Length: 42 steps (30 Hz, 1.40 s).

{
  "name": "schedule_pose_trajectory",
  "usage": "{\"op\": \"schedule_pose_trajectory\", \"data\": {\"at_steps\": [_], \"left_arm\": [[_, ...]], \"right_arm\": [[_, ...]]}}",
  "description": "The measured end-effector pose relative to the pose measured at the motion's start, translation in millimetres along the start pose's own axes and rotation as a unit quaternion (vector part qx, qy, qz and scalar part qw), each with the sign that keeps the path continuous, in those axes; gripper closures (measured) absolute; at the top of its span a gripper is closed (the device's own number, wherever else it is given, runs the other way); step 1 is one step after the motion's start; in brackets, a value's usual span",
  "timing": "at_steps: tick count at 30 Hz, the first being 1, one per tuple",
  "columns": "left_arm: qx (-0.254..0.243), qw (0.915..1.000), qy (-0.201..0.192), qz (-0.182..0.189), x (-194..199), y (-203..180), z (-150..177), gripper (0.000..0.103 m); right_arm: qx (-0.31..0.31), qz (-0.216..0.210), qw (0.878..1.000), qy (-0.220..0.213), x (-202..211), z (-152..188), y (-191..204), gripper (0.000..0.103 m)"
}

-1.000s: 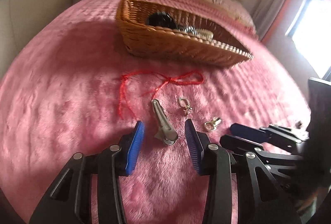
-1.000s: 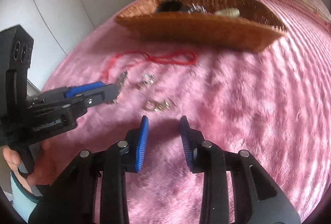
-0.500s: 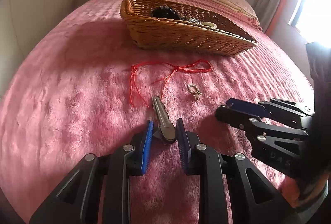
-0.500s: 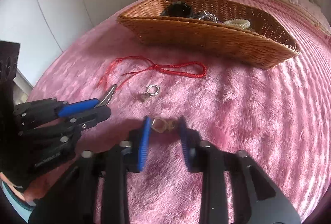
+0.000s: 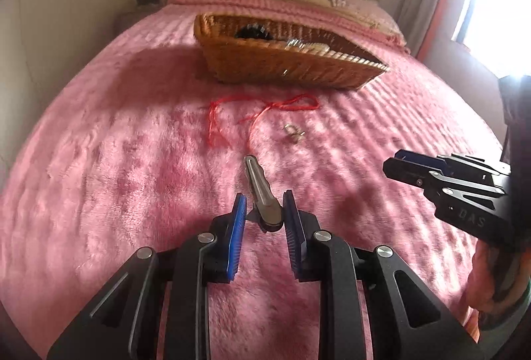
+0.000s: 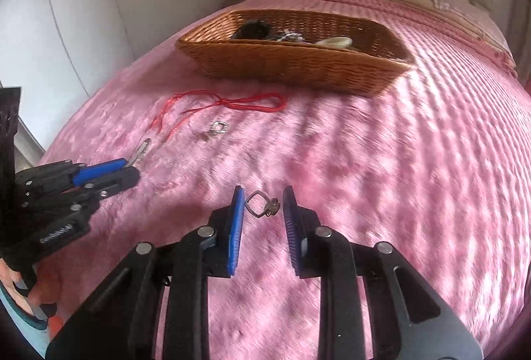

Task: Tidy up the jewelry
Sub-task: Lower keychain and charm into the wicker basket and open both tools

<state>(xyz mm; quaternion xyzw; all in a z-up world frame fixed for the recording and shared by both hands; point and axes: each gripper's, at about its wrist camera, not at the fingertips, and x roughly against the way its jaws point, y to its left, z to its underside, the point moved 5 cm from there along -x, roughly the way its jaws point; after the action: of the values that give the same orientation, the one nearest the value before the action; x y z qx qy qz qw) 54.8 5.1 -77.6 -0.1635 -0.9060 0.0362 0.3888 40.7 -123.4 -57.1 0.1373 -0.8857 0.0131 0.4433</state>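
Our left claw (image 5: pixel 264 214) pinches the stiff, light silver metal hair clip (image 5: pixel 262 194) by its wide end; our right claw (image 6: pixel 262 205) pinches the small, slippery silver ring charm (image 6: pixel 262 205); both above the pink bed (image 6: pixel 398 177).

Both grippers are pointed steeply downward, side by side: the left gripper (image 5: pixel 264 217) and the right gripper (image 6: pixel 264 207), each with jaws nearly closed around a small item.

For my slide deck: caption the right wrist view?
Right gripper pinching a small silver ring above a pink bedspread, wicker basket beyond.
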Motion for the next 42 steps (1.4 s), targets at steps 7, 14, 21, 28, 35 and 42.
{"op": "schedule_pose_trajectory", "data": {"at_steps": [7,14,21,28,35,42], "left_arm": [[0.004,0.998,-0.058,0.025,36.9,-18.8,-20.2,0.082],[-0.043,0.9896,-0.136,0.018,59.6,-44.5,-89.5,0.082],[-0.059,0.9834,-0.17,0.022,27.0,-51.5,-172.3,0.082],[-0.04,0.9887,-0.141,0.033,-43.9,-42.3,-210.9,0.082],[-0.033,0.9946,-0.098,0.014,-99.9,-24.1,-196.8,0.082],[-0.019,0.9958,-0.084,0.031,-110.7,-10.7,-194.7,0.081]], "right_arm": [[-0.015,0.007,0.999,-0.05,45.8,-18.2,-12.9,0.082],[-0.023,0.027,0.99,-0.134,85.0,-84.6,-27.4,0.082],[-0.032,0.036,0.987,-0.153,53.8,-156.7,-44.5,0.082],[-0.057,0.017,0.993,-0.103,-22.9,-194.4,-67.6,0.082],[-0.105,-0.013,0.993,-0.054,-82.7,-188.4,-95.6,0.082],[-0.108,-0.021,0.993,-0.034,-101.5,-178.6,-96.5,0.081]]}}
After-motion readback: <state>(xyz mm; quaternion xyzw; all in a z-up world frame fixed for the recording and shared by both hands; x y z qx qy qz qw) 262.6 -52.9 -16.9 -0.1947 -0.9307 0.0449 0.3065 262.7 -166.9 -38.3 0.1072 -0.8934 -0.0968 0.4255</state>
